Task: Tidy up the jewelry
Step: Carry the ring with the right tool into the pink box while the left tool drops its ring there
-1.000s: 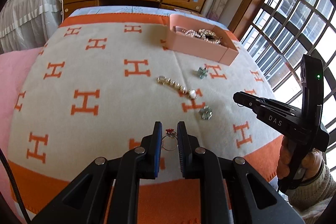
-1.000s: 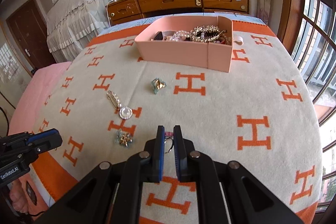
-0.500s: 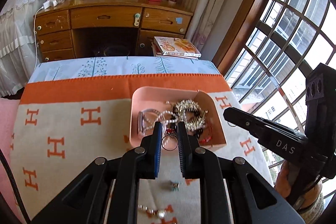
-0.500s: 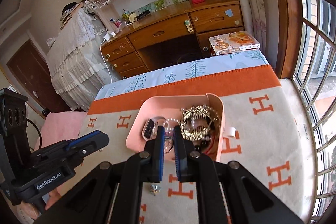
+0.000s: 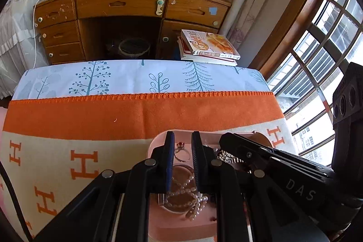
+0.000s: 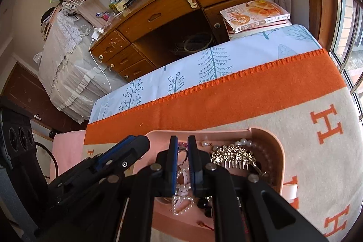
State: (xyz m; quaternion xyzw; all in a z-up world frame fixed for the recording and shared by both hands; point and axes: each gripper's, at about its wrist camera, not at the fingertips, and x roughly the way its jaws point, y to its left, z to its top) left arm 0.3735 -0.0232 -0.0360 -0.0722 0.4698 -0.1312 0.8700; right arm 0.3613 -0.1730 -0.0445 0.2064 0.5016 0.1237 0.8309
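1. Now both grippers hang over the pink box [image 5: 156, 144] on the blanket [image 5: 68, 119] that covers the bed.
2. Left gripper [image 5: 182, 146]: its fingers are opening a little, with a ring [image 5: 181, 154] that bears a red stone between them. The ring sits against the left finger with a gap toward the right one, so the grip looks to be letting go.
3. Right gripper [image 6: 182, 146]: its fingers are nearly closed on a second ring [image 6: 182, 151], pinched above the box [image 6: 267, 135].
4. Already in the box: a pearl string [image 5: 188, 194], a gold comb [image 6: 233, 154], and other pieces too tangled to name.
5. Progress, as I judge it: late in the task. Most jewelry seems to be in the box, and these 2 rings are at the drop point.
6. Left to do: release both rings into the box. The near part of the blanket is hidden by the grippers, so I cannot tell whether any pieces remain there.
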